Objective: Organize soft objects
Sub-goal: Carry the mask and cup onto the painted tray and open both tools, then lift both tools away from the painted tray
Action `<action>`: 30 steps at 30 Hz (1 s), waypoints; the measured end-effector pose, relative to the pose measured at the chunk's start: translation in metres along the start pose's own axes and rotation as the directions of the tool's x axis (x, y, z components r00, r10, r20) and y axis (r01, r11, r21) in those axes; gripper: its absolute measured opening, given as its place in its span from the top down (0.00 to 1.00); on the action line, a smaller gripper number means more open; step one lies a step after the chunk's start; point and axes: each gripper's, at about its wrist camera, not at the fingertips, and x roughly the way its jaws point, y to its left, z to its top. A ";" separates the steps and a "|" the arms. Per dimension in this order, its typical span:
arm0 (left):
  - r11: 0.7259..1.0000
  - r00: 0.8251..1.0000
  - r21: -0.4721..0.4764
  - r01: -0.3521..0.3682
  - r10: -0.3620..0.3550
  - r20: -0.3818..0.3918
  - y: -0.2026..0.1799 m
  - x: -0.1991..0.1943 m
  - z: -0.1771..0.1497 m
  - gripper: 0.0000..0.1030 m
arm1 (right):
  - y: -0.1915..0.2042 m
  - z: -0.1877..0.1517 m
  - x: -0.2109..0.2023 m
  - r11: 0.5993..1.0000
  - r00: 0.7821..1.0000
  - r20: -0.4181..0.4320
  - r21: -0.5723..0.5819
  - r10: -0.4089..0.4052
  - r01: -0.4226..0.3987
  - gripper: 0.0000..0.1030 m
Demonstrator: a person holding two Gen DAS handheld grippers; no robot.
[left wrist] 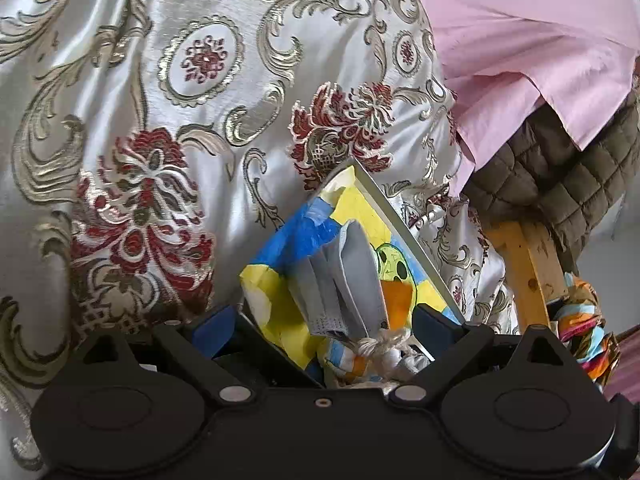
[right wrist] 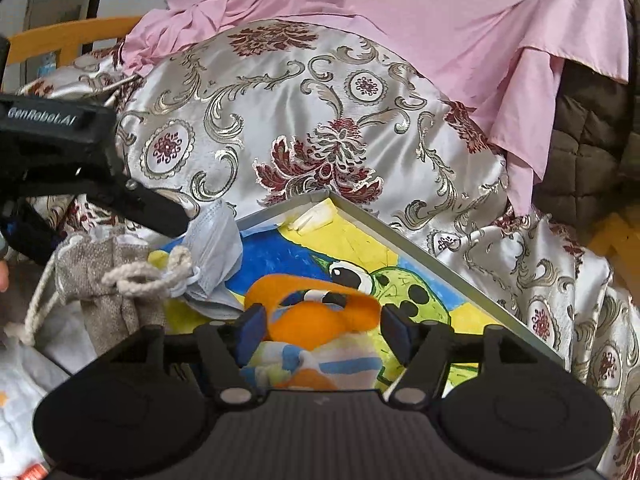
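Note:
In the left wrist view my left gripper (left wrist: 325, 320) stands open over a pile on a painted canvas (left wrist: 360, 208). Folded grey face masks (left wrist: 352, 264) and a knotted beige cord (left wrist: 384, 340) lie between its pads, and neither pad presses on them. My right gripper (right wrist: 325, 330) is open too. An orange soft piece (right wrist: 316, 320) on a blue-and-white striped cloth (right wrist: 320, 360) sits loose between its blue pads. In the right wrist view a finger (right wrist: 160, 210) of the left gripper hangs just above the masks (right wrist: 216, 244), next to a beige drawstring bag (right wrist: 100, 276).
A silvery brocade quilt (right wrist: 320, 120) bulges behind the canvas (right wrist: 360, 240), with pink cloth (right wrist: 440, 20) draped over it. To the right are a brown quilted pad (left wrist: 560, 184), a wooden post (left wrist: 528, 264) and a tied multicoloured scarf (left wrist: 580, 312). A white bag (right wrist: 24, 392) lies at the lower left.

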 end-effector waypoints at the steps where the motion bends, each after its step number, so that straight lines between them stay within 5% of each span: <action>1: 1.000 1.000 -0.003 0.000 0.000 0.002 0.000 -0.003 0.000 0.07 | -0.001 0.000 -0.002 1.000 1.000 0.000 0.005 0.001 -0.001 0.32; 8: 0.998 0.997 0.057 -0.016 0.012 0.073 -0.025 -0.042 -0.002 0.03 | -0.010 0.000 -0.033 0.996 0.998 0.062 0.084 -0.004 -0.002 0.20; 14: 0.968 0.989 0.232 -0.100 0.071 0.129 -0.066 -0.090 -0.024 0.02 | -0.023 0.001 -0.086 0.983 0.987 0.162 0.180 -0.008 -0.022 0.12; 30: 0.878 0.921 0.424 -0.224 0.048 0.387 -0.108 -0.220 -0.147 0.01 | -0.034 -0.038 -0.238 0.945 0.946 0.323 0.317 -0.034 -0.075 0.00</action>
